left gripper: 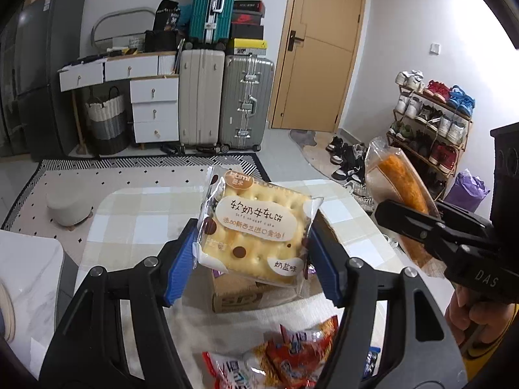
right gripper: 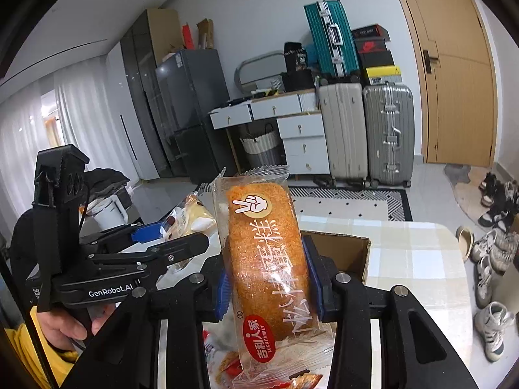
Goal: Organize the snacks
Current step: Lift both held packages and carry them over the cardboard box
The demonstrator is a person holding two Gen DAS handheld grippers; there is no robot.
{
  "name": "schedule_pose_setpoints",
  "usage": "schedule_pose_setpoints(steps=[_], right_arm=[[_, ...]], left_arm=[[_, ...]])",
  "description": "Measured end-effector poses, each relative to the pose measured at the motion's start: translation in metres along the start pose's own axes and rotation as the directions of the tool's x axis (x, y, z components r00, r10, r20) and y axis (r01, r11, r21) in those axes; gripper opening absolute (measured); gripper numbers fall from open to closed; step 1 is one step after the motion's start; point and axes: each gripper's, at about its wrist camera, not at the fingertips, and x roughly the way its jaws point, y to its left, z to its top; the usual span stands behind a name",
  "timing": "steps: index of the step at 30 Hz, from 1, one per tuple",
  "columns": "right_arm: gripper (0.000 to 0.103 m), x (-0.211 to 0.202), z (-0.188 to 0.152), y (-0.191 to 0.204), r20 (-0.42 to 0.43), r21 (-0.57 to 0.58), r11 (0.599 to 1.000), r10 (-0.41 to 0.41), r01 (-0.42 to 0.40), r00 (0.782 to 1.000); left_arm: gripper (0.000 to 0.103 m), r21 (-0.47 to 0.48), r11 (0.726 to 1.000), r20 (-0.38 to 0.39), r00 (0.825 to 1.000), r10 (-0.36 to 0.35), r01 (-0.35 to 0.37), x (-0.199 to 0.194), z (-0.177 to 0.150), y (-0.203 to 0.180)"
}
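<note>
Two wrapped snacks are held up above the counter (left gripper: 136, 214), one in each gripper. The left gripper (left gripper: 253, 259) has its blue-padded fingers (left gripper: 180, 269) closed on the sides of a square nougat cracker pack (left gripper: 256, 236), which stands tilted back with its printed face to the camera. The right gripper (right gripper: 271, 278) clamps its fingers (right gripper: 313, 278) on a long pork floss cake (right gripper: 266, 259) in clear wrap, held lengthwise with its sealed end pointing up and away. In the left wrist view the right gripper and its cake show at the right edge, beside the cracker pack but apart from it. Below both snacks sits an open cardboard box (right gripper: 353, 253) on the checked cloth that covers the counter. Nearer the cameras, a heap of red-and-white snack packets (left gripper: 275, 356) lies on the counter, blurred. A hand (right gripper: 69, 322) with a yellow sleeve grips the left gripper's handle.
</note>
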Motion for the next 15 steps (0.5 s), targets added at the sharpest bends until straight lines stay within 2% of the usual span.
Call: schedule_pose_setpoints(steps=[9,15], right_arm=[[0.039,0.064,0.011,-0.038,-0.101,0.051,0.999,-0.012,0.018,0.995],[0.039,0.098,0.004,-0.055,-0.159,0.068,0.997,-0.011,0.022,0.987]], left_arm=[[0.063,-0.019,1.000,-0.109,0.994,0.008,-0.010,0.091,0.017,0.000],[0.063,-0.022,1.000,-0.178,0.984,0.014,-0.018,0.153,0.021,0.002]])
